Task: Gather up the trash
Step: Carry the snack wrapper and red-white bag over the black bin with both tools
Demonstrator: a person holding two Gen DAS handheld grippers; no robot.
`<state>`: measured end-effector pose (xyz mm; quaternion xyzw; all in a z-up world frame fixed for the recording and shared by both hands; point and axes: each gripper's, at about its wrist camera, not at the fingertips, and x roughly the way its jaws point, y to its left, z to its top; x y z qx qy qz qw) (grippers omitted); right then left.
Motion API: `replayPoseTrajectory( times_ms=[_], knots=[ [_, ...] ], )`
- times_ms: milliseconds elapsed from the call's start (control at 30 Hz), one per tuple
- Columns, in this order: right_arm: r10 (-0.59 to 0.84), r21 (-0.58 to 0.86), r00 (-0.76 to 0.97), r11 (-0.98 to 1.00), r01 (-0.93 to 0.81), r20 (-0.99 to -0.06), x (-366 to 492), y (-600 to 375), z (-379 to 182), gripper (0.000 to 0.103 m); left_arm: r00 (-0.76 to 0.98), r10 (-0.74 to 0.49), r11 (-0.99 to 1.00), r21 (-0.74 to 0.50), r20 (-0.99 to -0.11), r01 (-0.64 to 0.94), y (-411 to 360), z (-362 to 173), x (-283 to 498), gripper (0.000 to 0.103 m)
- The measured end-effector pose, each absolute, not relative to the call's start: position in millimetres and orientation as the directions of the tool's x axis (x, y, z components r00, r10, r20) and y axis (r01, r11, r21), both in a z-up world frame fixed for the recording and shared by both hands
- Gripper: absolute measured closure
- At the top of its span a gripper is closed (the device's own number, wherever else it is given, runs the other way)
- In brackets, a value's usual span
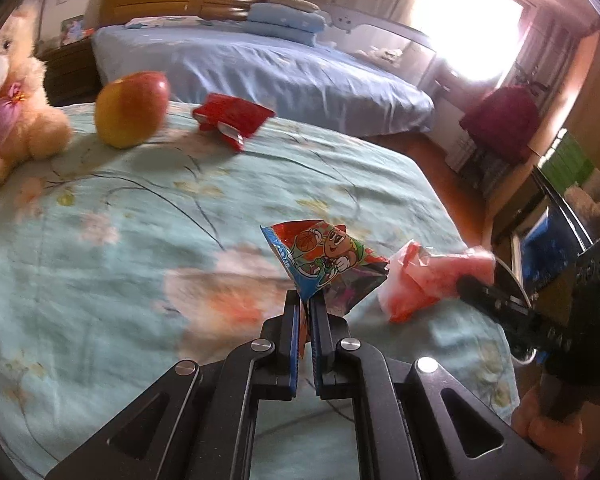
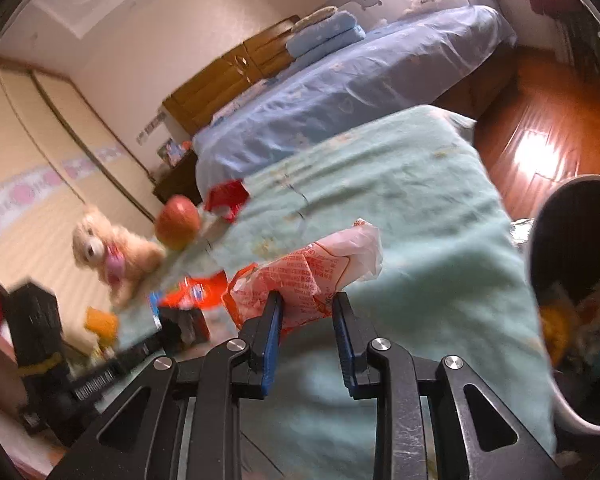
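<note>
Wrappers are the worry: the left gripper (image 1: 305, 300) pinches only a corner of the cartoon snack packet (image 1: 324, 264) left of the trash bin (image 2: 572, 280), while the right gripper (image 2: 306, 308) loosely clasps the crumpled orange-white wrapper (image 2: 312, 272) beside it, so either may slip onto the green bedspread (image 2: 420, 208).

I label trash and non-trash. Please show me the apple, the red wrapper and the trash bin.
apple (image 1: 132, 109), left wrist view, middle of its skin.
red wrapper (image 1: 232, 118), left wrist view, its middle.
trash bin (image 2: 572, 240), right wrist view, inner wall.
</note>
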<state>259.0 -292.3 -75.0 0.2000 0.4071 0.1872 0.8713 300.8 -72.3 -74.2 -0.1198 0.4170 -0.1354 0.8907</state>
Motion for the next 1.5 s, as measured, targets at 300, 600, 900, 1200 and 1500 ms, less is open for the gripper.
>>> replayPoseTrajectory(
  times_ms=[300,600,900,1200,1500],
  knots=[
    [0.405,0.284,0.564,0.913,-0.293,-0.720,225.3,-304.7,-69.2,0.021,0.596,-0.339,0.937,-0.318,-0.728,0.145,-81.8,-78.3,295.4,0.099],
    [0.385,0.014,0.506,0.806,-0.592,-0.772,245.1,-259.0,-63.4,0.021,0.602,-0.326,0.942,-0.305,-0.729,0.141,-87.4,-76.2,295.1,0.099],
    [0.368,0.033,0.505,0.832,-0.554,-0.780,257.0,-262.8,-70.2,0.058,0.595,-0.337,0.939,-0.307,-0.730,0.156,-95.0,-75.0,293.7,0.099],
    [0.396,0.231,0.548,0.909,-0.346,-0.737,239.6,-313.6,-52.1,0.059,0.588,-0.387,0.922,-0.314,-0.710,0.227,-122.3,-62.8,286.7,0.099],
    [0.329,0.326,0.623,0.937,-0.124,-0.710,220.2,-372.4,-50.7,0.059,0.556,-0.446,0.893,-0.308,-0.702,0.327,-169.3,-58.8,277.9,0.099]
  ],
)
